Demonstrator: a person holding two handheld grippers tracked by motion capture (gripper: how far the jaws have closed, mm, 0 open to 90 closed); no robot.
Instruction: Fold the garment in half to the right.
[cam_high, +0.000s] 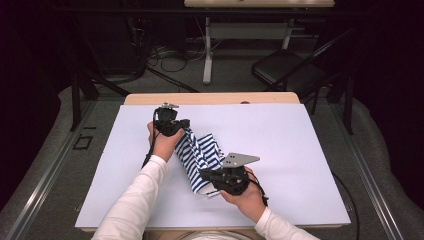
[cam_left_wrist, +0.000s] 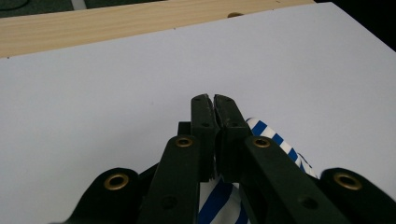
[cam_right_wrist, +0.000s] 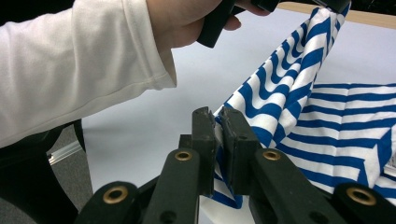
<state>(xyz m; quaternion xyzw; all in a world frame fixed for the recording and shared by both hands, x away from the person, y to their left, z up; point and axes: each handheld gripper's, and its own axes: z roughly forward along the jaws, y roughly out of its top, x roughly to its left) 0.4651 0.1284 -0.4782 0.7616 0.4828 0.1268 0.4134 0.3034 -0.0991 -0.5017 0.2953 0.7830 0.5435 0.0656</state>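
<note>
Striped blue-and-white cloth is lying near the middle of the white table, partly lifted between my two grippers. On the left, I am holding the left gripper toward the far side of the cloth, and its jaws are clenching on the cloth's far edge; in the left gripper view the jaws are pressing together with the striped fabric bunching out beside and under them. From there the cloth is running as a raised ridge toward the near right, while its other part is resting flat on the table. On the right, I am gripping with the right gripper at the cloth's near corner; in the right gripper view its jaws are pinching a fold of the fabric, with my left sleeve showing beyond them.
</note>
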